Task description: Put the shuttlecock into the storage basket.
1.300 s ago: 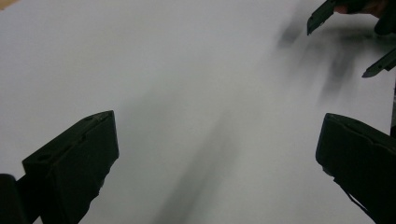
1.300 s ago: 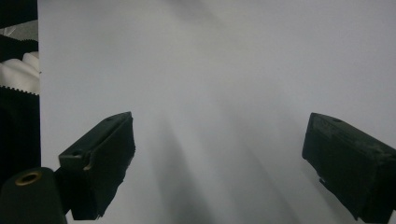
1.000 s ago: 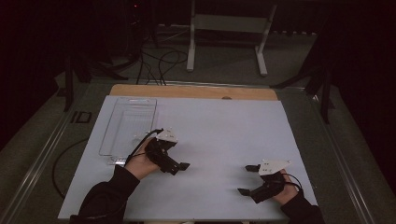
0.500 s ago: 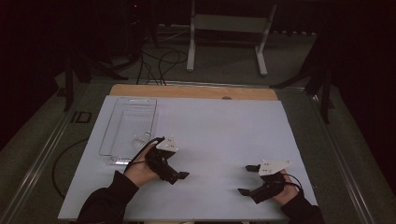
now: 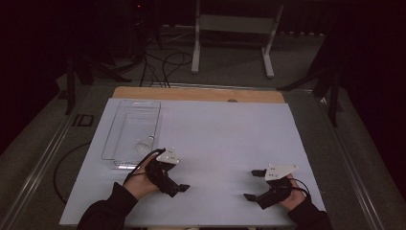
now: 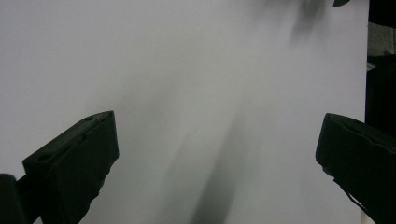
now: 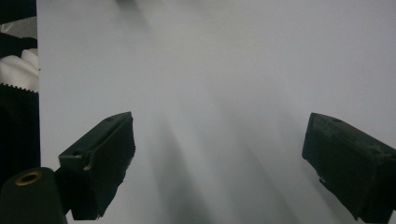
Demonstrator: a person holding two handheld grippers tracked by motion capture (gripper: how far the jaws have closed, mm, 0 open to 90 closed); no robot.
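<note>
Darkness surrounds a bench (image 5: 225, 143) covered with a white sheet, its wooden edge exposed along the far side. Beyond it, a pale metal stand (image 5: 233, 36) and loose cables (image 5: 158, 67) are seen on the grey floor, and dark uprights are seen at both sides.

On the left part of the sheet, a clear plastic tray (image 5: 131, 132) is laid lengthwise, with a small pale object (image 5: 143, 143) inside near its near end; what that object is cannot be told. The left hand-held gripper (image 5: 178, 188) is held just beside the tray's near right corner, apart from it, with its jaws spread wide and nothing between them, as is confirmed in the left gripper view (image 6: 219, 154), where bare white sheet is seen between the two black jaws.

The right hand-held gripper (image 5: 253, 184) is held near the sheet's near right corner, well apart from the tray, likewise released and empty; blank sheet is framed by its jaws in the right gripper view (image 7: 219, 158). Nothing is seen lying on the sheet between the two grippers.
</note>
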